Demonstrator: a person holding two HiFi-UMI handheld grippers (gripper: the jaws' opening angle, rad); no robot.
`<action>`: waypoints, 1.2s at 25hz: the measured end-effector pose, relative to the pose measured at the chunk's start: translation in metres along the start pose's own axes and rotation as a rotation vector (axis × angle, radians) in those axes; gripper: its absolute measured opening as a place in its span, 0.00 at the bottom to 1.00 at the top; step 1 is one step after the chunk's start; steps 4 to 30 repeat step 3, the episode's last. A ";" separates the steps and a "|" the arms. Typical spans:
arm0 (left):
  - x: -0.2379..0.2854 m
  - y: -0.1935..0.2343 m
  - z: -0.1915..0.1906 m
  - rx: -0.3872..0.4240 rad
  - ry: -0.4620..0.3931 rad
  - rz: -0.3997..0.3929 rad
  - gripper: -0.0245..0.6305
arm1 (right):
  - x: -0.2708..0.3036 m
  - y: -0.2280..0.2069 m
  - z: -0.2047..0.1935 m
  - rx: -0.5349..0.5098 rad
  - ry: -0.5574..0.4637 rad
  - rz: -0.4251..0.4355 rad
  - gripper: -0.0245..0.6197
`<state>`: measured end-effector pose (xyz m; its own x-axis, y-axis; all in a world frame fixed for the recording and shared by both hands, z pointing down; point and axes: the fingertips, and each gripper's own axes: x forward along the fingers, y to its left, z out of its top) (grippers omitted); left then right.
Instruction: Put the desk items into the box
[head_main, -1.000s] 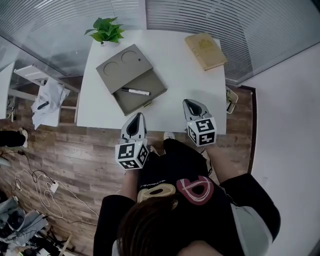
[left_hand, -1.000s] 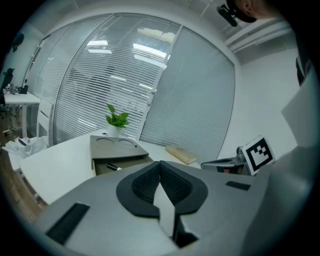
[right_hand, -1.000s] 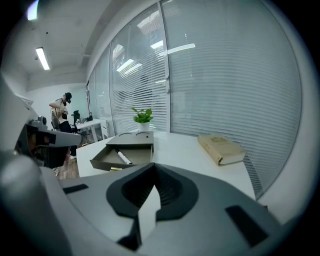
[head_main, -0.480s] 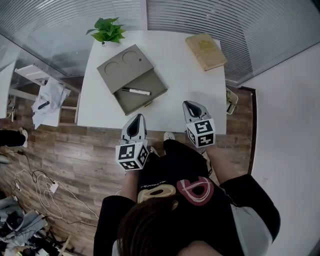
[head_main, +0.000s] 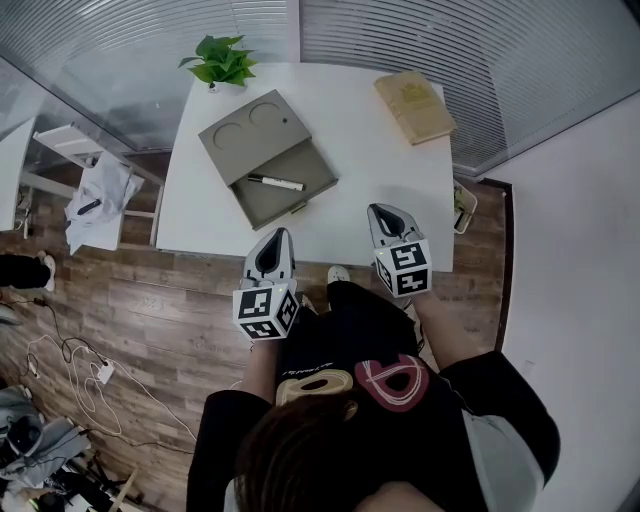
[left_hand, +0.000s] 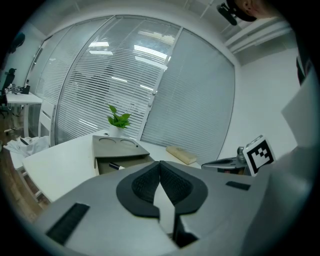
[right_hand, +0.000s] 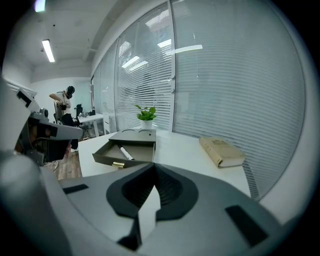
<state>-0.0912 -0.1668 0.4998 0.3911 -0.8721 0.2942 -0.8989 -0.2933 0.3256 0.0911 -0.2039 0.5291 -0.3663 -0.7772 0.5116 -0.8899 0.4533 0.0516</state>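
A grey box (head_main: 262, 150) lies on the white table (head_main: 360, 165), its drawer pulled open toward me with a white pen (head_main: 275, 183) inside. A tan book (head_main: 414, 105) rests at the table's far right corner. My left gripper (head_main: 279, 233) hovers at the near table edge, just below the drawer, shut and empty. My right gripper (head_main: 378, 209) hangs over the near right part of the table, shut and empty. The left gripper view shows the box (left_hand: 117, 149), the pen (left_hand: 116, 166) and the book (left_hand: 181, 154) beyond the closed jaws. The right gripper view shows the box (right_hand: 131, 145), pen (right_hand: 125, 152) and book (right_hand: 222, 151).
A small potted plant (head_main: 222, 62) stands at the far left corner of the table. Glass walls with blinds close off the back. A side desk with a white cloth (head_main: 95, 190) is at the left, and cables (head_main: 75, 375) lie on the wooden floor.
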 end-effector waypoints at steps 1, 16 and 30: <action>-0.001 0.000 0.000 0.000 0.000 0.001 0.07 | 0.000 0.000 -0.001 -0.001 0.000 0.001 0.05; -0.001 -0.001 -0.001 0.001 -0.001 0.002 0.07 | -0.001 0.000 -0.002 -0.002 0.000 0.002 0.05; -0.001 -0.001 -0.001 0.001 -0.001 0.002 0.07 | -0.001 0.000 -0.002 -0.002 0.000 0.002 0.05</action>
